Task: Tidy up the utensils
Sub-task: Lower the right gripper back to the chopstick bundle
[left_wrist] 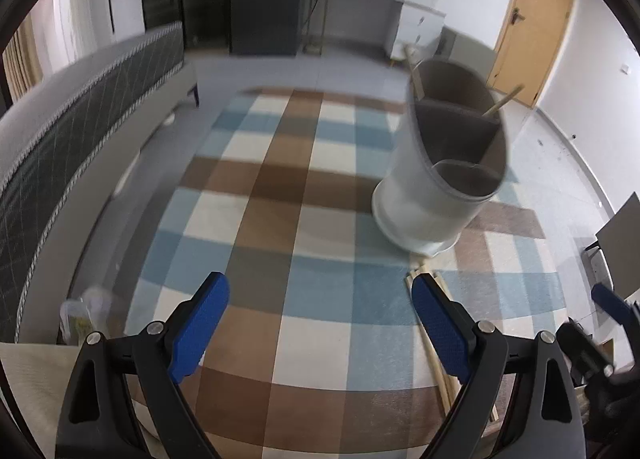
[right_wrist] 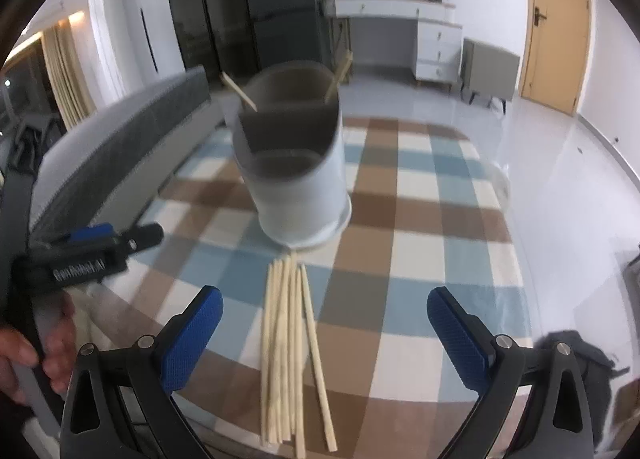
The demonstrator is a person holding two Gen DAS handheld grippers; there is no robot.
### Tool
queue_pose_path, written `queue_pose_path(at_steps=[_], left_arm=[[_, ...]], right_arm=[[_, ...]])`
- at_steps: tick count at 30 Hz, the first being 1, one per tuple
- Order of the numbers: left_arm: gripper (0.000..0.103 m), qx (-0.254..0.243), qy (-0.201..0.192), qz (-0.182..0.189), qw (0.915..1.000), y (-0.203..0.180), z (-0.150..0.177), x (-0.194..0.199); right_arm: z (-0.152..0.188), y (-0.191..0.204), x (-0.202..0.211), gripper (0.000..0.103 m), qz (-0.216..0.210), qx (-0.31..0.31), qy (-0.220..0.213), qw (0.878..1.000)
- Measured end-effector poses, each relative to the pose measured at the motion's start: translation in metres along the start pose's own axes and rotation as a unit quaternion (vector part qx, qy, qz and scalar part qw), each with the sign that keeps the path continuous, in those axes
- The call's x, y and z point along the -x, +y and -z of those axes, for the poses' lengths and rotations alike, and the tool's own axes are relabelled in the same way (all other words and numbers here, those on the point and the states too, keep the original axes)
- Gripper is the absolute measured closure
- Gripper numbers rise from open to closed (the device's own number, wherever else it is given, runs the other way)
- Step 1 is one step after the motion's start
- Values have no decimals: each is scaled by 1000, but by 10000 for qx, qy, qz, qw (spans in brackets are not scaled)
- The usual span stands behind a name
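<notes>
1. The left gripper (left_wrist: 320,301) has its blue pads spread wide and holds nothing, poised over the checked tablecloth (left_wrist: 280,187)
2. The right gripper (right_wrist: 325,317) gapes just as wide, also empty
3. A bundle of wooden chopsticks (right_wrist: 286,343) lies loose on the cloth between the right gripper's fingers, untouched
4. Just beyond their far tips stands the white divided utensil holder (right_wrist: 298,163), two sticks already leaning in its back compartment
</notes>
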State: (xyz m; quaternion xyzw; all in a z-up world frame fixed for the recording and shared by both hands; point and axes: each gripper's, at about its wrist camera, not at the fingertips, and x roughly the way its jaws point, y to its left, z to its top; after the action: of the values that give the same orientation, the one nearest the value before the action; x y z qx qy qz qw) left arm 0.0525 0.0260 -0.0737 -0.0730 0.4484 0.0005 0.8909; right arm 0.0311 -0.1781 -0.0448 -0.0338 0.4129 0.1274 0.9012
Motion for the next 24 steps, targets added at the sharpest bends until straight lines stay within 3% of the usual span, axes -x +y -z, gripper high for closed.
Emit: queue_pose_path(at_steps=[3,10,18,24], left_arm=[[13,156,324,60,9993,5,-3,-11],[13,416,584,126,9973,13,-9,-27],[13,692,883,268,9933,23,-12,-39],[13,684,933,206,9931,24,-12,-43]], right_arm=[[0,0,-18,0,66,34,345,9994],[-7,2,-67,0,274,377,1094,9929],[-23,9,-115,1,335,1012,1360,9850],[-26,12,-128,2,324,1374,1425,9797]])
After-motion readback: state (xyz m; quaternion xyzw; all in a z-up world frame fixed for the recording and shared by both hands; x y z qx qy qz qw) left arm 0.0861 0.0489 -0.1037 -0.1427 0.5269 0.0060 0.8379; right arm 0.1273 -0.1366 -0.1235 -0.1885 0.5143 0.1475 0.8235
